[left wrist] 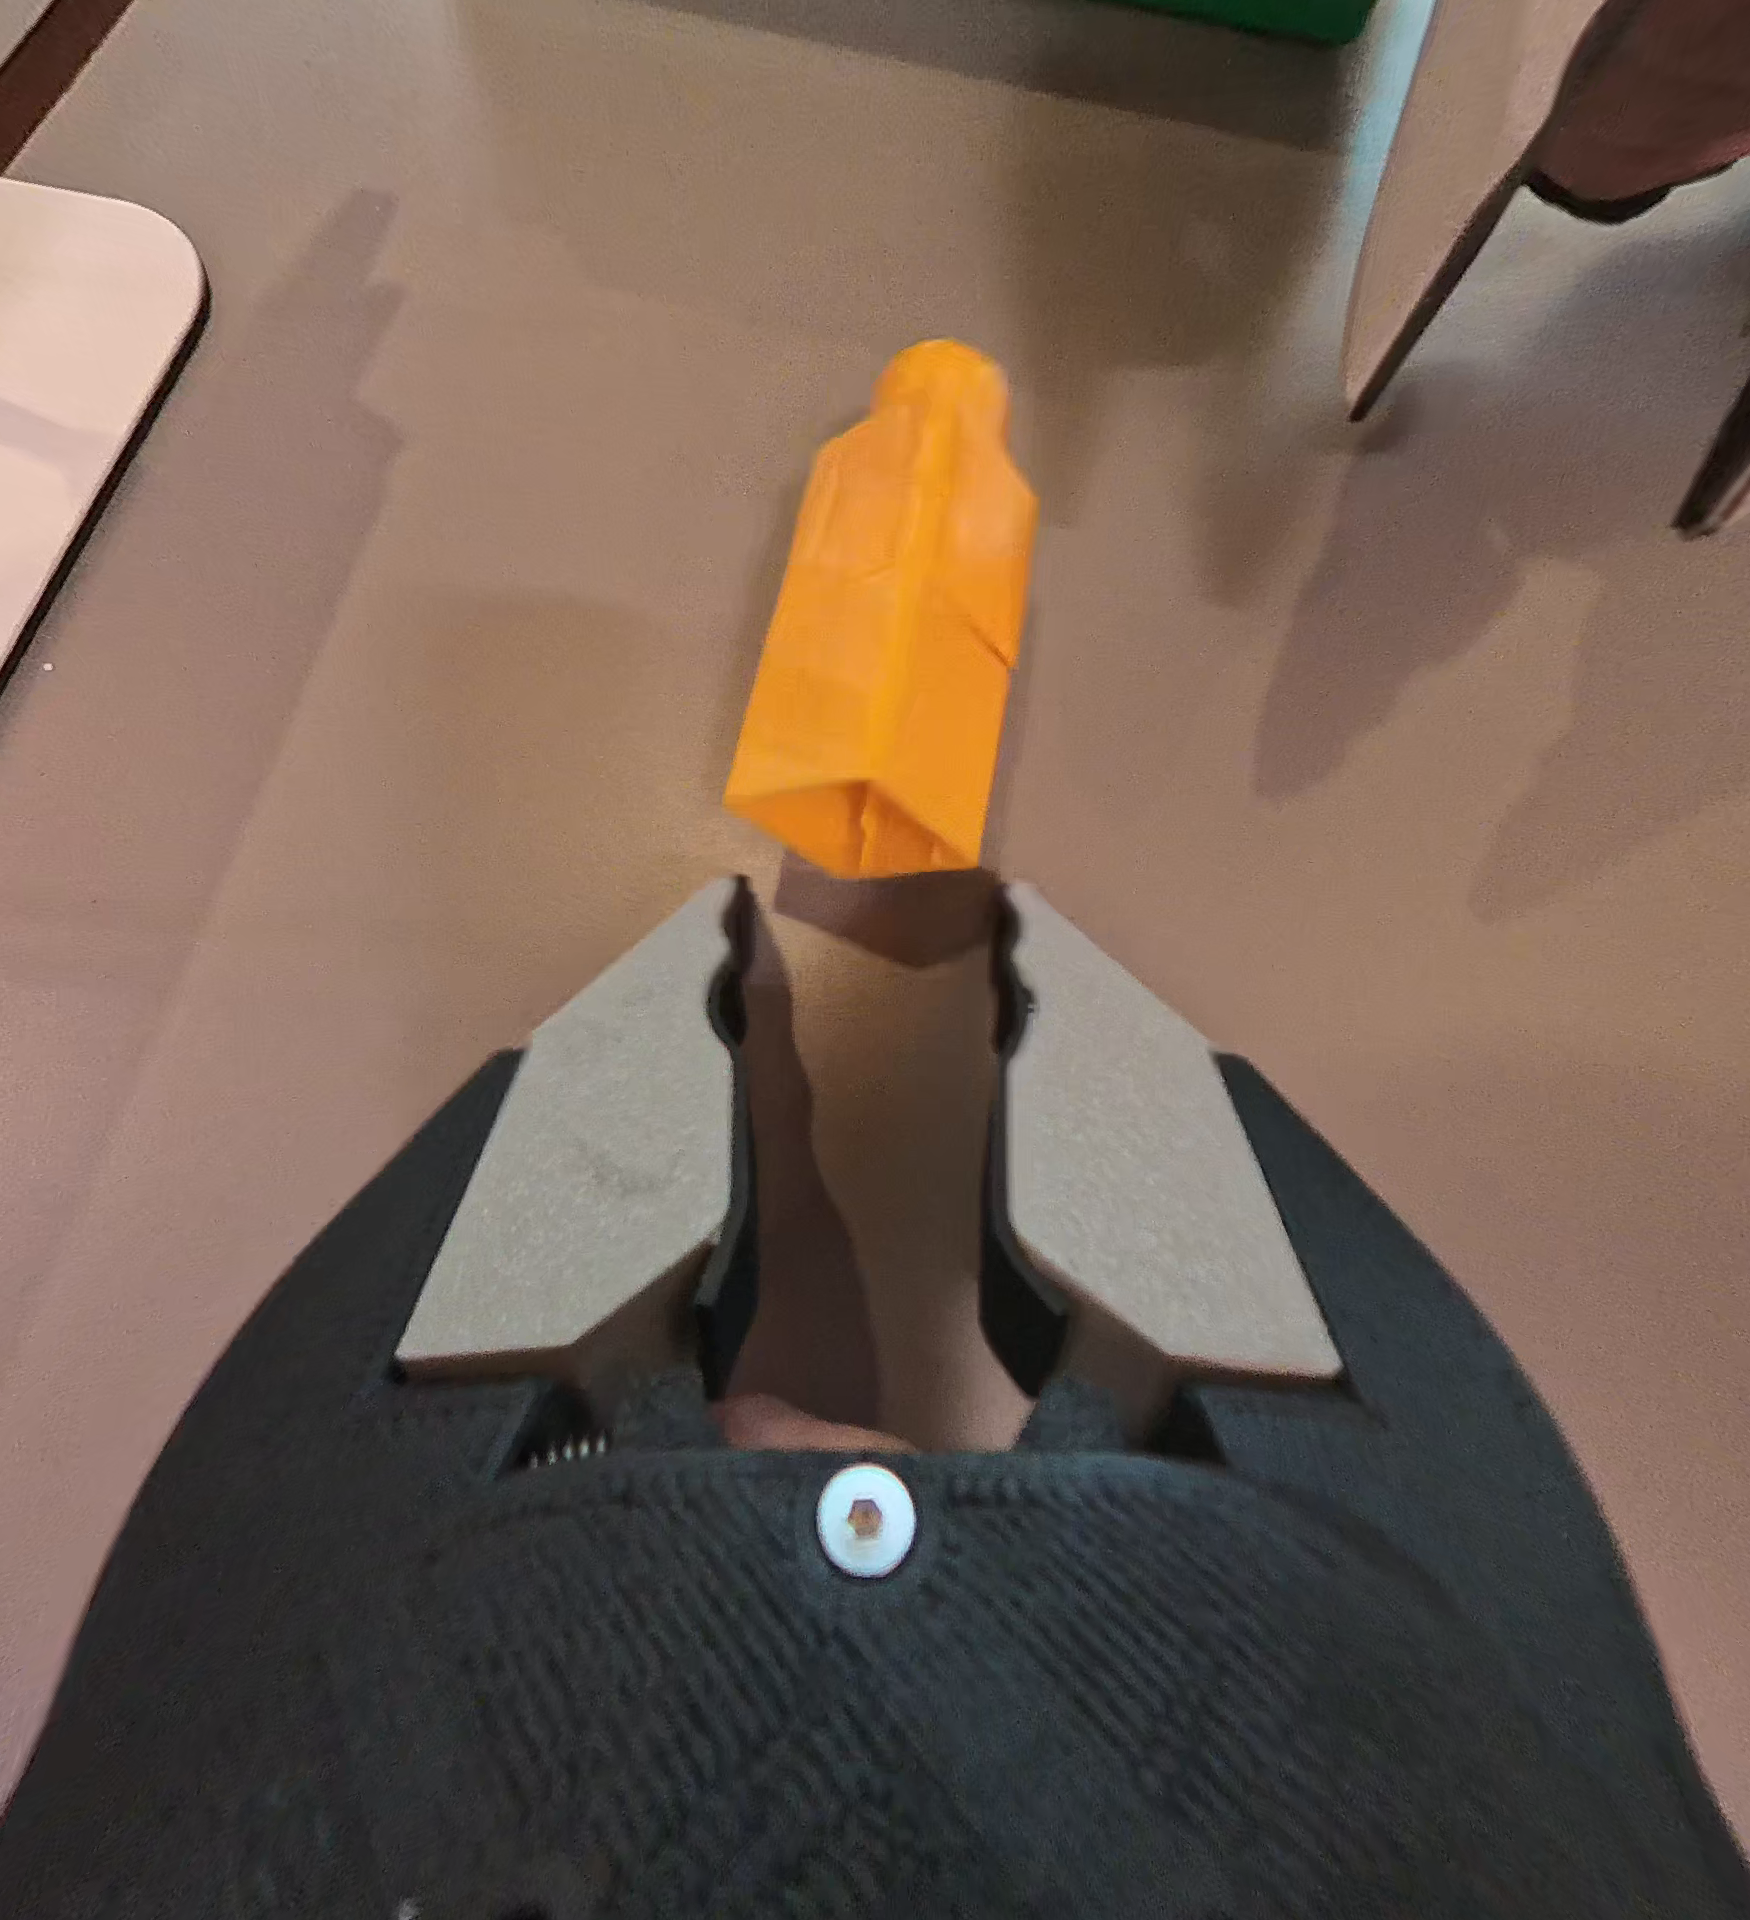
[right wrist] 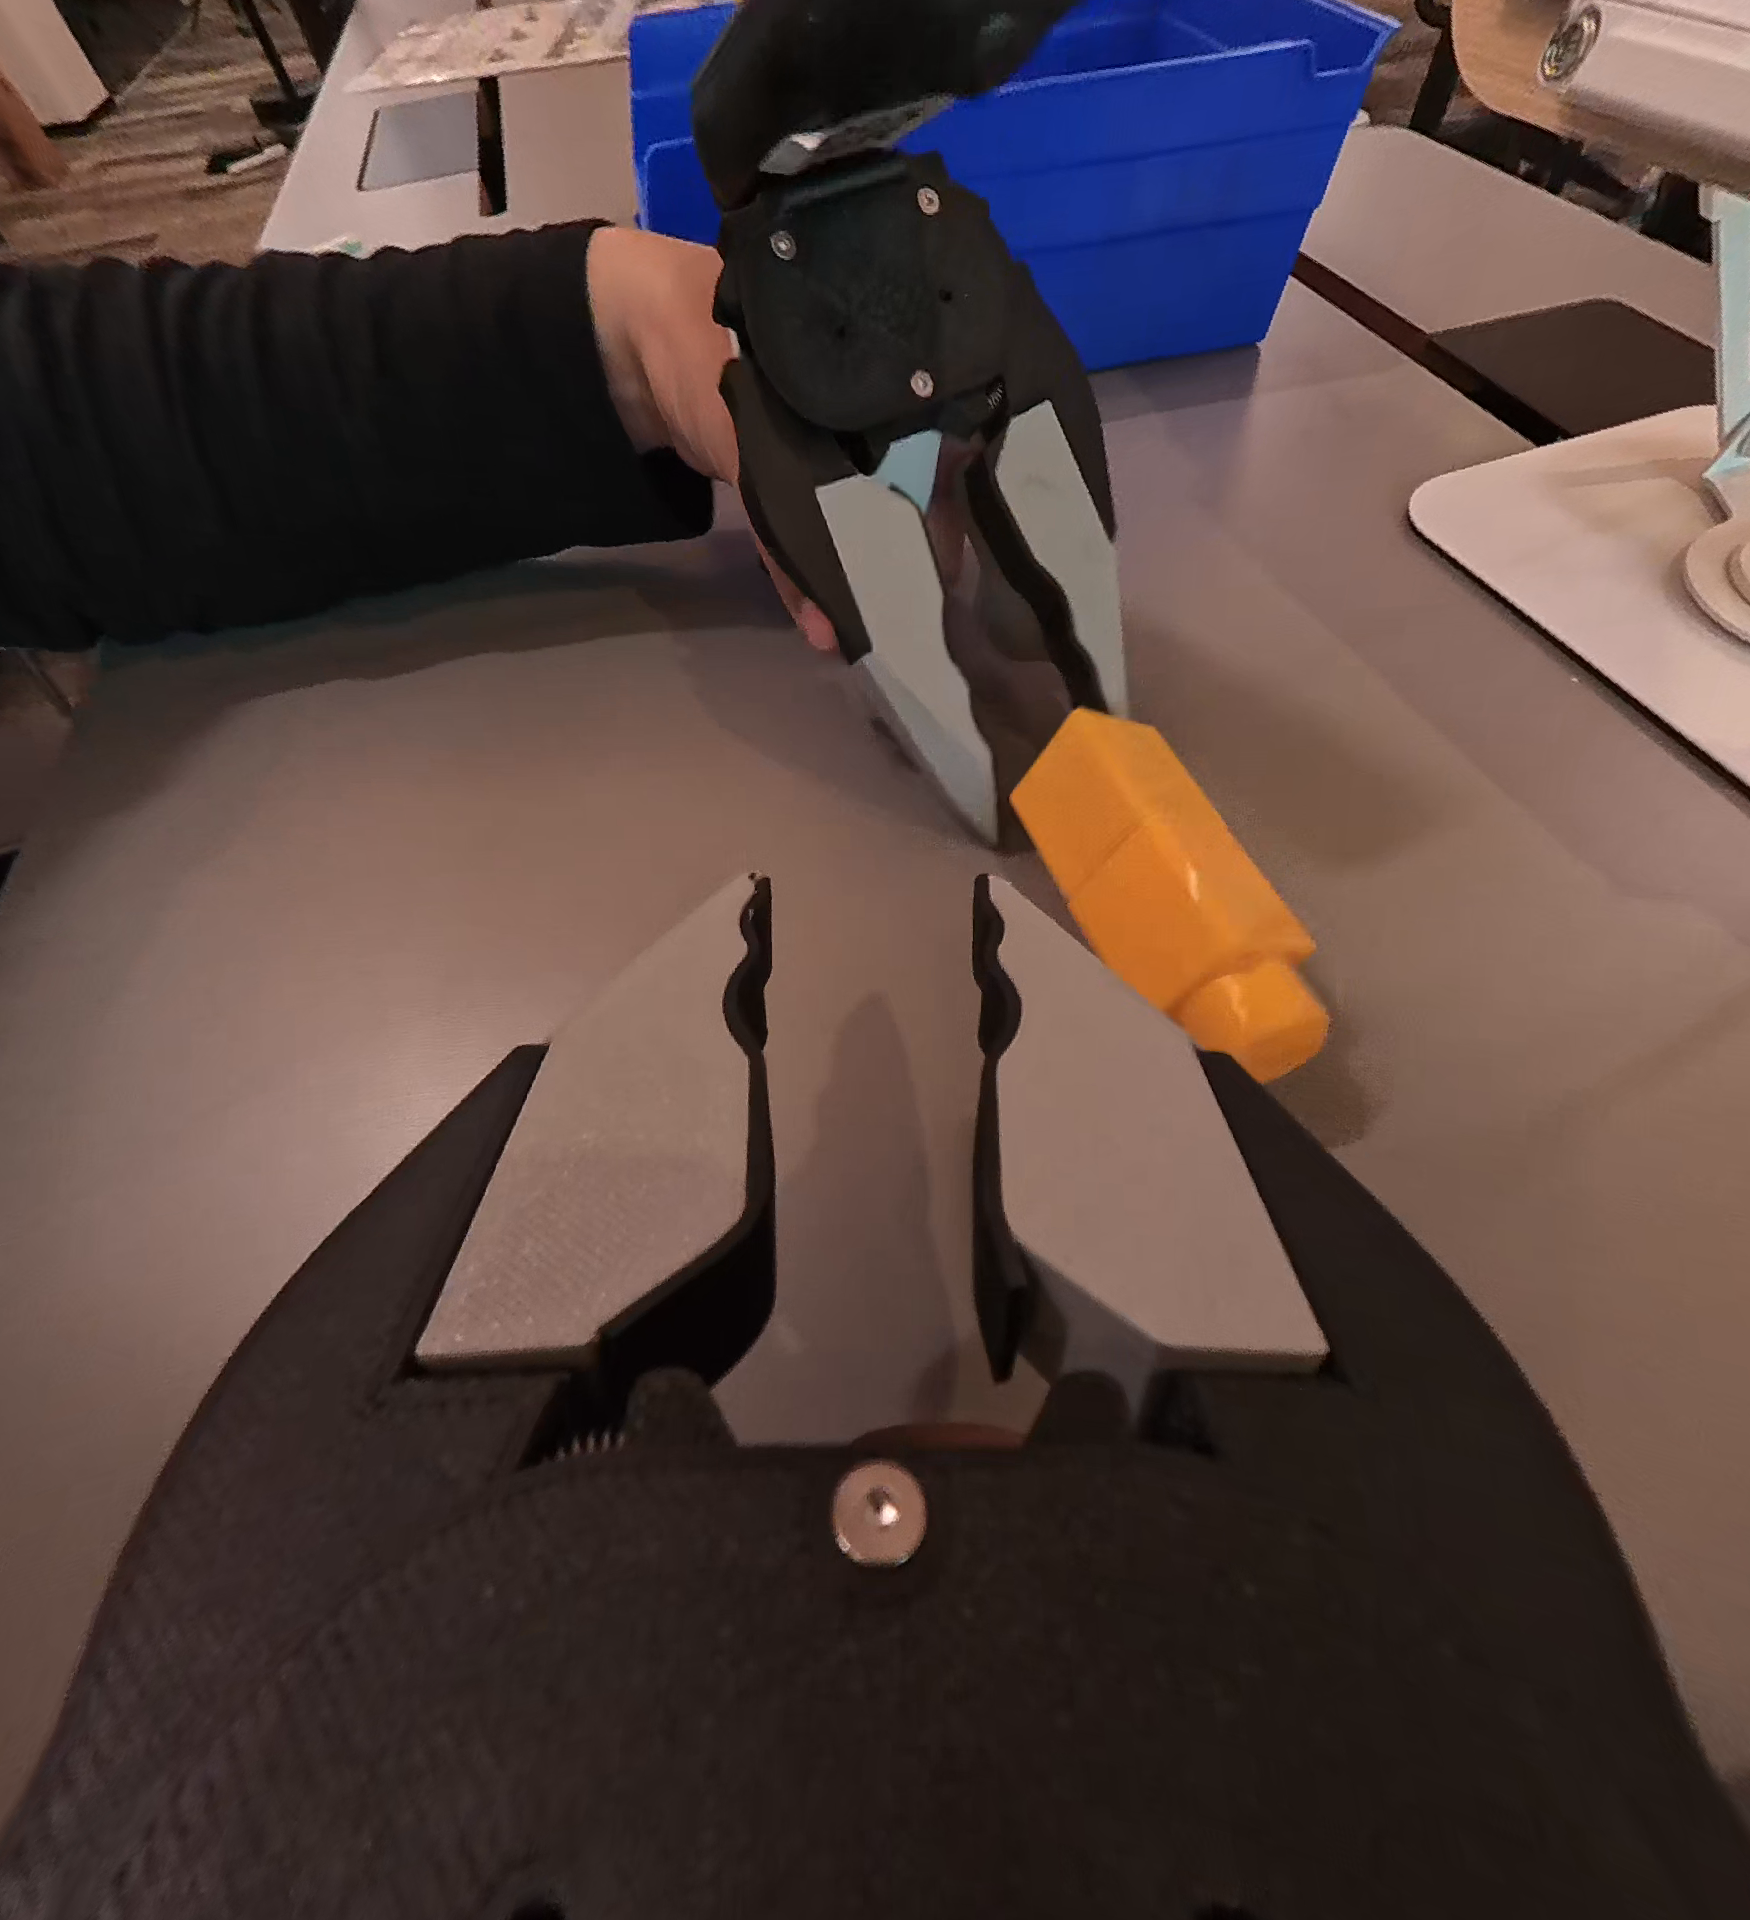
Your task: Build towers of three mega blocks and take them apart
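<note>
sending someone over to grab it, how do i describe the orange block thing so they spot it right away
On the grey table in front of the blue bin, look just past the tips of the left gripper. The orange block tower lies there on its side, the only orange thing on the table.

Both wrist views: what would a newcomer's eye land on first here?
The bright orange block tower stands out, tipped over on the grey table just beyond the left gripper, whose open jaws hold nothing. The right gripper is also open and empty, with the tower off to its right. A blue bin sits at the table's far side.
</note>
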The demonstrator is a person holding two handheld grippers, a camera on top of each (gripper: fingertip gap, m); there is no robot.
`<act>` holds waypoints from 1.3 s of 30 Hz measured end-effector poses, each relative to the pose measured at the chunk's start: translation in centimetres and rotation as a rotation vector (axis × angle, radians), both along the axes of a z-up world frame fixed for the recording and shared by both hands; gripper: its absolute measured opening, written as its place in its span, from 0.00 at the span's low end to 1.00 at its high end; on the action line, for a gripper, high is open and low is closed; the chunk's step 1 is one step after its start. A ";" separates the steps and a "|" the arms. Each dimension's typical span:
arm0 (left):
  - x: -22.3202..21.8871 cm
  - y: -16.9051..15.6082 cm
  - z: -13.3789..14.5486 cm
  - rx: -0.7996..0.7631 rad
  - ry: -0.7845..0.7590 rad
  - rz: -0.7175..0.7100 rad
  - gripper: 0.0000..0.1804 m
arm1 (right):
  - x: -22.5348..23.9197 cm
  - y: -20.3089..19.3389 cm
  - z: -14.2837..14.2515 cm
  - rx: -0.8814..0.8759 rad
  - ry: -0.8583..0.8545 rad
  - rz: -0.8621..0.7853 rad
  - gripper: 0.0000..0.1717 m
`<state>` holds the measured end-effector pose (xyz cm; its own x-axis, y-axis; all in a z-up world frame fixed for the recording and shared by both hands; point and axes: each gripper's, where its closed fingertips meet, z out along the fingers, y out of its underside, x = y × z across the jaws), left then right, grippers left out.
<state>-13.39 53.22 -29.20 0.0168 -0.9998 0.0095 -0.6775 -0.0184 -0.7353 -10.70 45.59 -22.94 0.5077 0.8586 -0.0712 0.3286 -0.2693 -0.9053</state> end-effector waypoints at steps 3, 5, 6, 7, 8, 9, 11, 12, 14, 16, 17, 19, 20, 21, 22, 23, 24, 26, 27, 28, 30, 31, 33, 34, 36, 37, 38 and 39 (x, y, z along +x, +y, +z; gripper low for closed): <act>0.0 0.5 0.0 -0.012 -0.002 0.024 0.09 | 0.4 0.7 -0.8 -0.032 -0.007 -0.035 0.21; -0.2 0.0 0.1 -0.023 0.001 -0.003 0.19 | 0.6 0.8 -0.7 -0.038 0.004 -0.039 0.22; -0.4 0.0 0.0 -0.013 0.010 -0.010 0.22 | 0.8 0.8 -0.5 -0.035 0.007 -0.043 0.23; -0.6 0.1 0.0 0.004 0.021 -0.010 0.23 | 1.1 0.9 -0.3 -0.027 0.008 -0.051 0.23; -0.8 0.3 0.1 0.017 0.030 -0.009 0.26 | 1.3 1.0 0.1 -0.019 0.015 -0.057 0.23; -0.7 0.2 0.4 0.028 0.031 -0.013 0.30 | 1.6 1.0 0.6 -0.013 0.032 -0.061 0.23; -0.3 -0.6 1.7 0.054 0.002 -0.051 0.32 | 1.9 1.0 1.5 -0.007 0.071 -0.067 0.23; 0.2 -1.2 2.5 0.069 -0.021 -0.071 0.32 | 2.0 1.0 1.8 -0.006 0.088 -0.067 0.23; 1.6 -2.3 3.7 0.109 -0.050 -0.100 0.33 | 1.9 1.0 2.1 -0.005 0.099 -0.062 0.23; 3.3 -2.9 3.8 0.163 -0.039 -0.119 0.33 | 1.7 0.8 2.2 0.004 0.093 -0.052 0.23; 4.0 -3.1 3.5 0.187 -0.016 -0.128 0.33 | 1.6 0.7 2.2 0.009 0.090 -0.047 0.23; 5.1 -2.8 2.1 0.226 0.053 -0.130 0.32 | 1.5 0.5 2.1 0.009 0.080 -0.039 0.23; 5.4 -2.7 1.3 0.232 0.087 -0.132 0.31 | 1.5 0.4 2.0 0.009 0.074 -0.036 0.23; 5.5 -2.5 0.7 0.232 0.113 -0.128 0.30 | 1.5 0.4 2.0 0.012 0.069 -0.037 0.23; 5.7 -2.3 0.4 0.219 0.120 -0.117 0.25 | 1.6 0.4 2.0 0.015 0.066 -0.039 0.23; 5.7 -2.3 0.4 0.185 0.112 -0.112 0.21 | 1.7 0.5 2.0 0.016 0.065 -0.044 0.23; 5.5 -2.2 0.5 0.159 0.107 -0.109 0.20 | 1.9 0.6 2.1 0.017 0.067 -0.051 0.23; 5.5 -1.8 1.7 0.123 0.012 -0.098 0.19 | 2.3 0.9 2.4 0.021 0.082 -0.072 0.23; 5.8 -1.9 3.0 0.073 -0.080 -0.096 0.19 | 2.6 1.1 2.5 0.024 0.091 -0.089 0.23; 6.0 -2.0 4.8 0.019 -0.196 -0.097 0.19 | 2.9 1.3 2.7 0.027 0.102 -0.106 0.23; 6.1 -2.4 8.5 -0.058 -0.439 -0.132 0.19 | 3.6 1.9 3.2 0.035 0.135 -0.150 0.24; 5.9 -3.0 9.8 -0.093 -0.528 -0.169 0.19 | 4.1 2.2 3.6 0.042 0.155 -0.179 0.25; 5.5 -4.0 11.3 -0.119 -0.627 -0.220 0.19 | 4.2 2.3 4.3 0.048 0.215 -0.184 0.26; 5.6 -4.1 11.3 -0.116 -0.630 -0.223 0.19 | 4.0 2.1 4.7 0.044 0.243 -0.166 0.26; 5.8 -4.3 10.7 -0.109 -0.599 -0.230 0.19 | 3.6 1.8 5.4 0.057 0.291 -0.142 0.28; 5.9 -4.7 10.5 -0.107 -0.594 -0.245 0.19 | 3.5 1.8 5.7 0.064 0.306 -0.142 0.28; 6.0 -5.2 10.3 -0.108 -0.589 -0.265 0.19 | 3.5 1.9 5.9 0.070 0.316 -0.144 0.26; 6.2 -5.7 10.1 -0.107 -0.578 -0.281 0.19 | 3.4 1.8 5.9 0.071 0.320 -0.138 0.21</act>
